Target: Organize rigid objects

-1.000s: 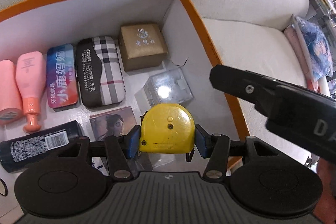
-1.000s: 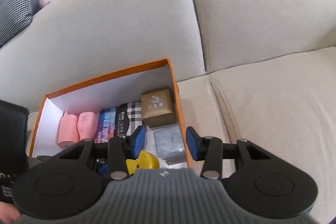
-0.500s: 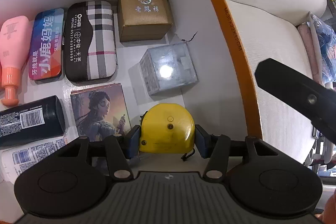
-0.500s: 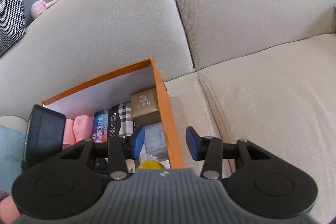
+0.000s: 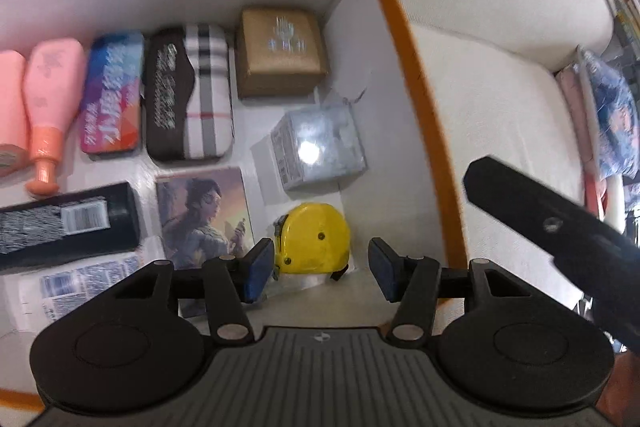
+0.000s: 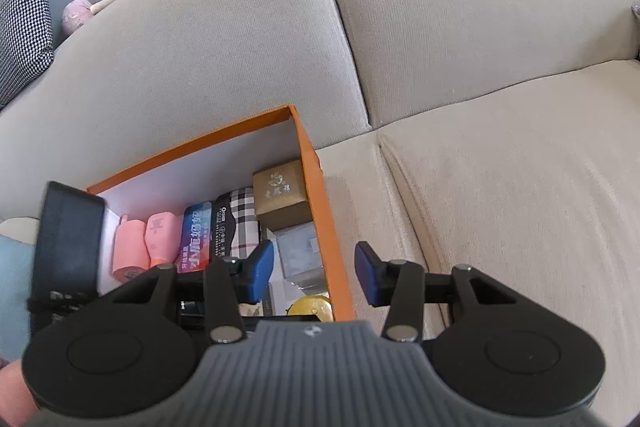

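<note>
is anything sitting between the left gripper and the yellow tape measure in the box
Nothing visible does. The tape measure lies on the floor of the box, just beyond the left gripper, whose jaws are opening and clear of it. The clear cube sits further back.

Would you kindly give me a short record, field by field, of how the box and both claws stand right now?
container: orange box on a beige sofa
last item placed: yellow tape measure, lying on the box floor near the right wall
neighbours: clear cube behind it, picture card to its left
back row: pink bottle, colourful tin, plaid case, brown box
left claw: opening, pads clear of the tape measure
right claw: open, empty, over the box's right wall
</note>
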A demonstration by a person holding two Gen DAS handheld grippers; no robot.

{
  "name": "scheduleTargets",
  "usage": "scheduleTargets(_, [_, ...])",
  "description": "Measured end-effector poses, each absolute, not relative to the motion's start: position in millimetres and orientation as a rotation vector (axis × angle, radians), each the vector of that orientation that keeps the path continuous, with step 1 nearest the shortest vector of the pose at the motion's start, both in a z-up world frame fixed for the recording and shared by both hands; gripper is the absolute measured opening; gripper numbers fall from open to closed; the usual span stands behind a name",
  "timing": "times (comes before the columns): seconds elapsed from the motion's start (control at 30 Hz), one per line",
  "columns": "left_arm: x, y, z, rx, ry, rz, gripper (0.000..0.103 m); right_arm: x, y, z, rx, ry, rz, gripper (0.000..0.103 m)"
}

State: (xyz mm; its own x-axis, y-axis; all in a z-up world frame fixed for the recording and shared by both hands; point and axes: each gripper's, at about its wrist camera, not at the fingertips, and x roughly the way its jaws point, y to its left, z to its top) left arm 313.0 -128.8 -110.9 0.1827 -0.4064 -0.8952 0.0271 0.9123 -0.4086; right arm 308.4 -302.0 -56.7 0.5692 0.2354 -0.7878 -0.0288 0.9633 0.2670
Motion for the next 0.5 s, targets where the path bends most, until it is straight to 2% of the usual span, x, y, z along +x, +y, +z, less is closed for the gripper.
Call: scheduleTargets(0.5, [240, -44, 15, -0.300, 0.793, -0.111, 0.063, 273, -281, -20, 0.219, 0.895, 0.180, 0.060])
